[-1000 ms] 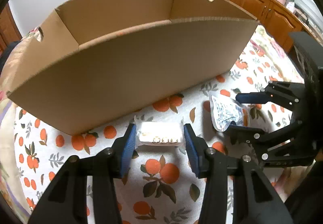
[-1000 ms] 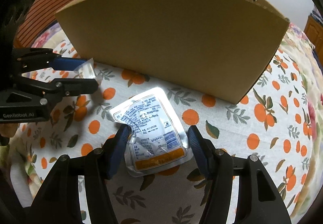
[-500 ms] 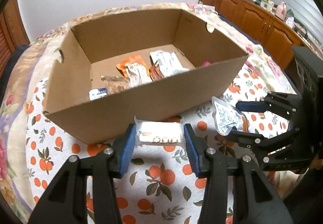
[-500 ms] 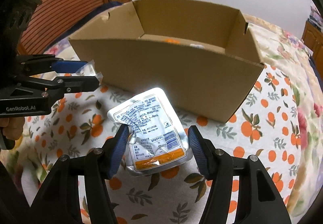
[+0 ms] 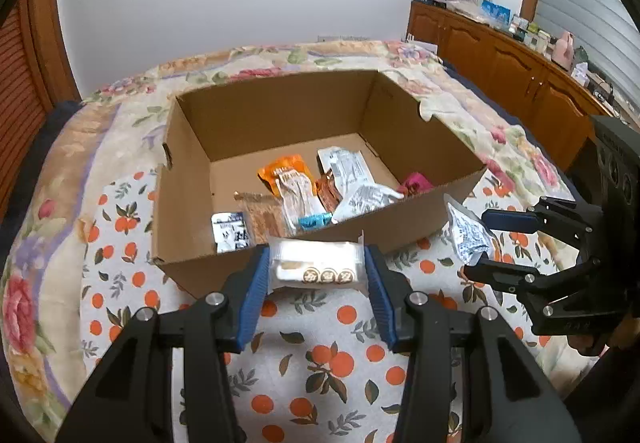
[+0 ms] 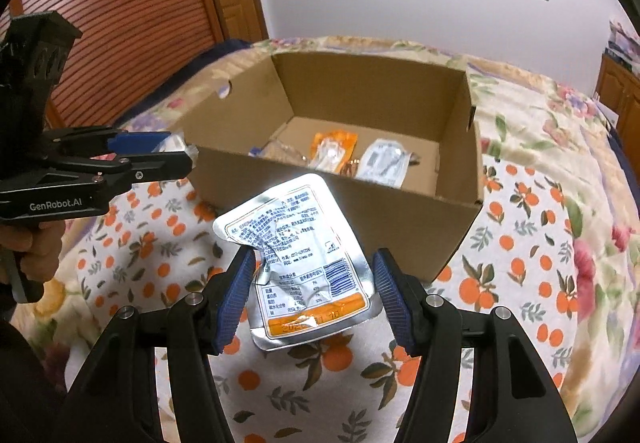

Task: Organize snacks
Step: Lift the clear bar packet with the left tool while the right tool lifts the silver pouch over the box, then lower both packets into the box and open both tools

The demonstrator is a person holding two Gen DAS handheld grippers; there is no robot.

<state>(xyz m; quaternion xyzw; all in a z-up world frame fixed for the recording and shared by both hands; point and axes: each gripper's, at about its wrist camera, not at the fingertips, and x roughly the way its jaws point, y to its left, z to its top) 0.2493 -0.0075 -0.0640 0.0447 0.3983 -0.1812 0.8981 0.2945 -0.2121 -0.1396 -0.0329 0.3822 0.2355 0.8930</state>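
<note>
Near wall of the cardboard box [image 5: 304, 243] hiding the lower edges of the snack packets [image 5: 296, 199] inside. Pink packet [image 5: 416, 182] mostly tucked behind the rim. Print on the silver pouch [image 6: 304, 255] too small to read. Clutter on the cabinet top [image 5: 532, 29] too tiny to identify.

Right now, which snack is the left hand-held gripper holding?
Find the cardboard box on the orange-print cloth. In front of its near wall, the left hand-held gripper clamps a clear-wrapped white bar. Three round brown seals on its lower edge set it apart.
</note>
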